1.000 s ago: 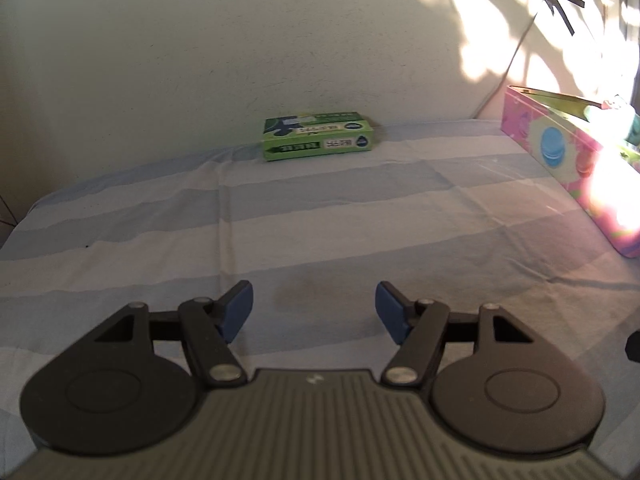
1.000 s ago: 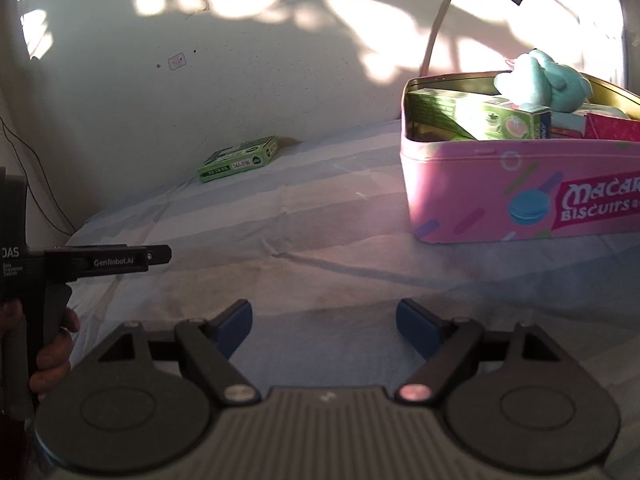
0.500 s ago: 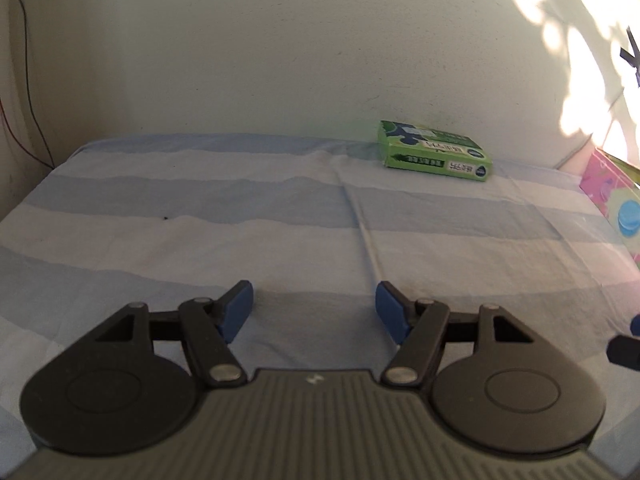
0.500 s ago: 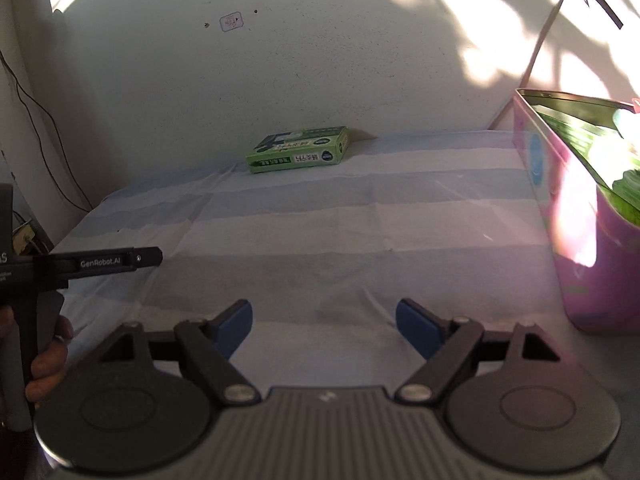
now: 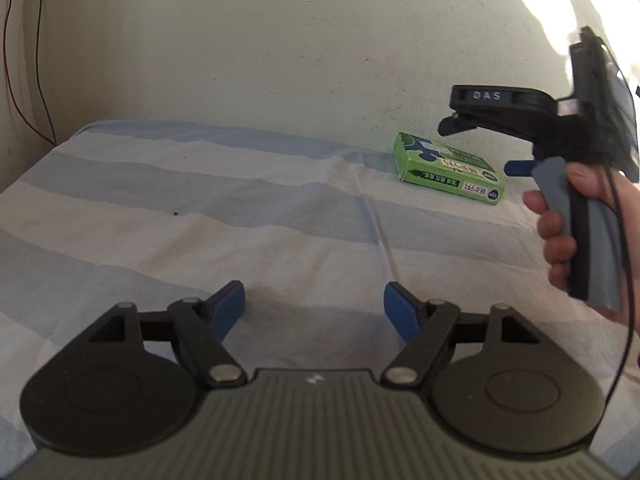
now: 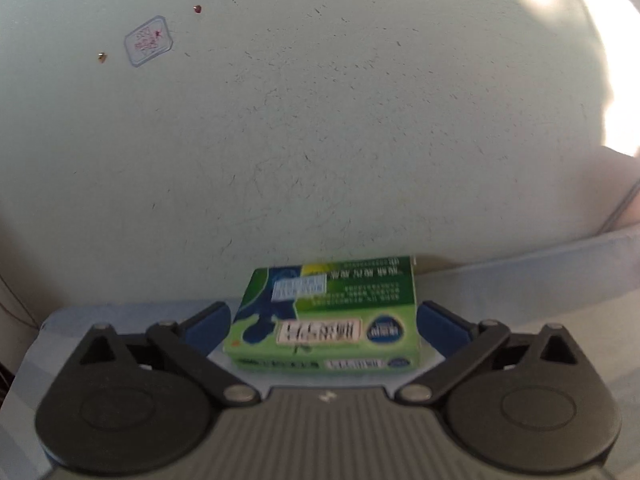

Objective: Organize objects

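Green box (image 6: 326,320) sits dead ahead of the right gripper (image 6: 324,326), between its spread fingers, long axis running across the gap, flat on the bed (image 6: 540,264) against the wall. Left gripper (image 5: 314,306) also spread, empty, well back; right is nearer.

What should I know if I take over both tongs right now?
Right tongs: open, blue pads on either side of the flat green cardboard box, not yet closed on it.
Left tongs: open, empty, over the blue-and-white striped cloth.
The box lies on the cloth by the wall.
Done: right tongs lined up.
Left: squeeze, lift, put the box away.
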Available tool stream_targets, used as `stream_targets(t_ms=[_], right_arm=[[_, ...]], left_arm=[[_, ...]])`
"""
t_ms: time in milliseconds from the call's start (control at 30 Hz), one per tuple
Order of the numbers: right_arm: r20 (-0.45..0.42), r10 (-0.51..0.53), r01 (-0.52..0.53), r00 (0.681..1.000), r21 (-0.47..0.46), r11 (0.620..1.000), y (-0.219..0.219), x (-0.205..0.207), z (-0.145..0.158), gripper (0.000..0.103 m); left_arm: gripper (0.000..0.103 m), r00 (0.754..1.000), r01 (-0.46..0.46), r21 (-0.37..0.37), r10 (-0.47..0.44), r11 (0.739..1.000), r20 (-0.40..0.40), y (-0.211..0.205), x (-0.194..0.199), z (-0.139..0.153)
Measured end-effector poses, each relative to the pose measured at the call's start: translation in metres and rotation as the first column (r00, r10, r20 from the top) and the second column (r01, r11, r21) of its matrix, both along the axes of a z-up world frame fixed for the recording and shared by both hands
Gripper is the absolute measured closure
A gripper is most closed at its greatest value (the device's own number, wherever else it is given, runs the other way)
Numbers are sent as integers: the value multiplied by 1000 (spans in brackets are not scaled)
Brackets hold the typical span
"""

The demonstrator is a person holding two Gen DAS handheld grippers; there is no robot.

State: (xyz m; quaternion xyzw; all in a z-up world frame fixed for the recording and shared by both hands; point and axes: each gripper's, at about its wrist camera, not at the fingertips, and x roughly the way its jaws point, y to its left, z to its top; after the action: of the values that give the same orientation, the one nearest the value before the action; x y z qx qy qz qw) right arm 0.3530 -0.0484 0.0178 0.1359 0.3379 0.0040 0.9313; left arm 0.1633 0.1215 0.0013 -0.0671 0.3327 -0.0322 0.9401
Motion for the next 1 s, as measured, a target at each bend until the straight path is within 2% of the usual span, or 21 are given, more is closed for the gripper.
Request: stream_targets(t_ms=[133,333,367,433,500,633,767,867,1000], right_arm=[[-97,-40,39,994,-18,999,6,44,-7,0],[-118,-16,-1,993,-141,990,37,58,-9,0],[-124,-12,-10,992,-177,984,42,57,-11,0],[-130,-38,-4,991,-314,949,55,54,-17,0],[-117,-74,25,990,-376,926,56,49,-22,0],[-69,-155,120,985,-366,923,35,37,-27,0],[-68,-159,121,985,-386,915,25,32,-26,0],[-54,-185,154,981,-352,923,11,24,-27,0],[-80,-108,65,991,-414,908,6,12,-29,0]], left_arm=[[23,1000,-6,-27,6,1000,-7,2,-1,2],[22,1000,-8,-61,7,998,-14,6,-3,3],[21,1000,-6,-61,6,998,-14,6,-3,4],[21,1000,-4,-56,3,998,-13,5,-3,3],[20,1000,-2,-59,1,998,-14,6,-2,4],[20,1000,-4,-68,3,998,-16,6,-2,5],[19,1000,-1,-63,0,998,-16,3,0,4],[19,1000,0,-62,-1,998,-16,4,1,4],[19,1000,-4,-62,3,998,-15,3,-1,4]])
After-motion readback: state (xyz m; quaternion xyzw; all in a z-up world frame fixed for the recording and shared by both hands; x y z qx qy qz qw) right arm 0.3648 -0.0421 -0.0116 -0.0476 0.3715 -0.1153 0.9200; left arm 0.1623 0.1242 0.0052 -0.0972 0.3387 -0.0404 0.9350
